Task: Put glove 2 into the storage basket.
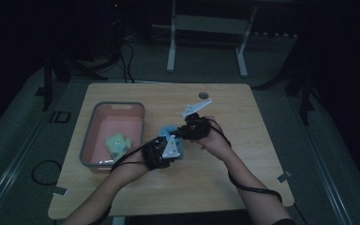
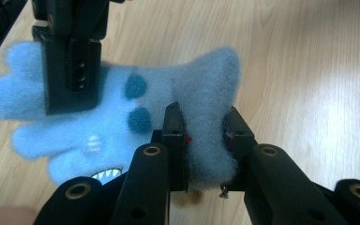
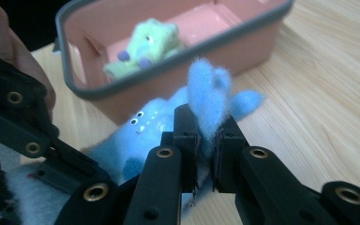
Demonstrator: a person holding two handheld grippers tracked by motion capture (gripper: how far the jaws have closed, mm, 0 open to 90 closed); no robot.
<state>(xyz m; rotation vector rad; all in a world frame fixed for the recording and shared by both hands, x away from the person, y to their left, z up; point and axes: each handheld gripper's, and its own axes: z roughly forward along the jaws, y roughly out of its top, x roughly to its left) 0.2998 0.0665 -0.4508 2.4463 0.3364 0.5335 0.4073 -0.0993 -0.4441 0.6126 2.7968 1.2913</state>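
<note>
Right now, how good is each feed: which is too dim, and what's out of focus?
High view: dim overall, room beyond the table nearly black. Left gripper view: bright, blue fuzzy toy fairly sharp, glare patch on the wood at right. Right gripper view: well lit, the left hand-held gripper and the green toy in the pink bin are soft.

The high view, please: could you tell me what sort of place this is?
Probably a dim lab or recording room: a lone wooden table on grey flooring, loose cables on the floor, and a metal-framed desk behind.
</note>
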